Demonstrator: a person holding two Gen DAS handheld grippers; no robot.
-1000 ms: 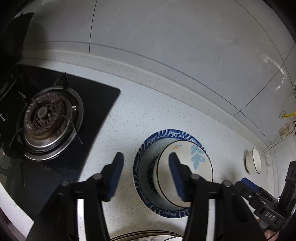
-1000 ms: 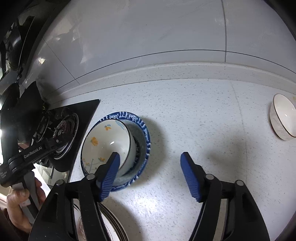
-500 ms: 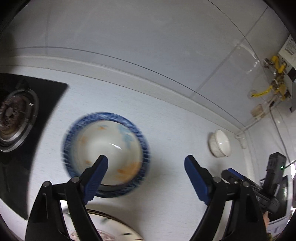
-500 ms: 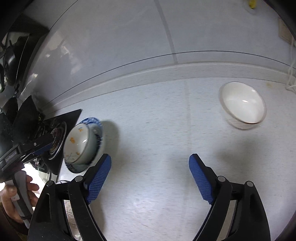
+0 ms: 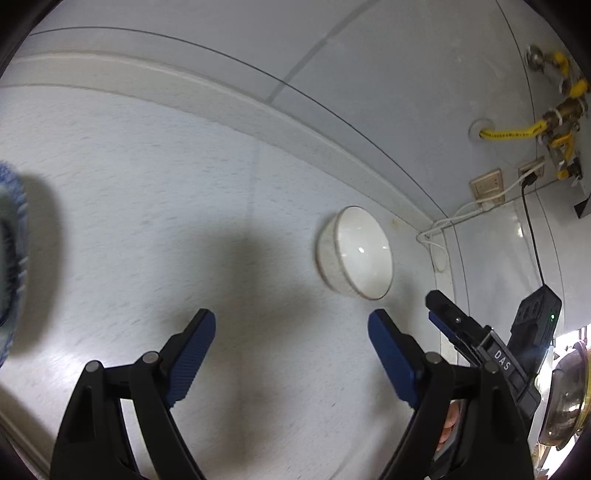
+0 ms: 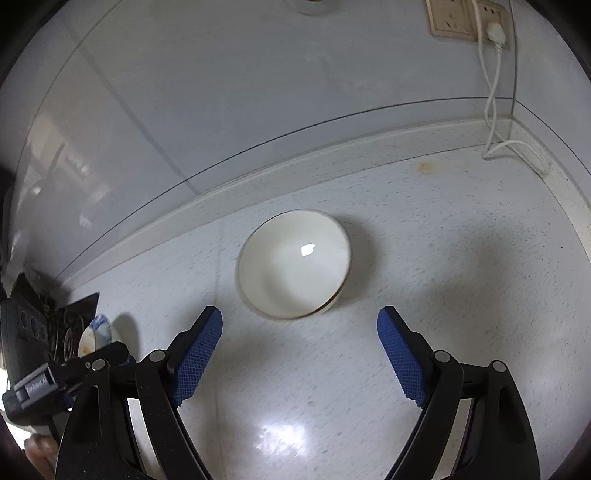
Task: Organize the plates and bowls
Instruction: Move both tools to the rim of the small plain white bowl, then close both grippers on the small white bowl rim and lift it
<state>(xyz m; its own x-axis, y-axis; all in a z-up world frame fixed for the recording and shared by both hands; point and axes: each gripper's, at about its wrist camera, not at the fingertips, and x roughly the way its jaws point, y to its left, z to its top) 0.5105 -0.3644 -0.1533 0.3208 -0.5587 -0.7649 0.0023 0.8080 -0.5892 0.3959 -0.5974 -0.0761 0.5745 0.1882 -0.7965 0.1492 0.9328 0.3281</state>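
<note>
Your right tongs stood spread apart, gripping nothing, white bowl upright on speckled counter just ahead of tips, centred between them. Your left tongs likewise spread, unloaded; same white bowl sat ahead and right of them. Blue-rimmed plate lay at far left edge, blurred. Wall sockets above counter's corner, white cable plugged in.

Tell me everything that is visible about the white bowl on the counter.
The white bowl is round, glossy like glazed ceramic, with a thin dark line on its rim. It looks empty; a light glint shows inside. It stands upright on the speckled countertop, near the back wall, alone. Nothing else touches it. The open right gripper is just short of it, and the open left gripper is farther off.
</note>
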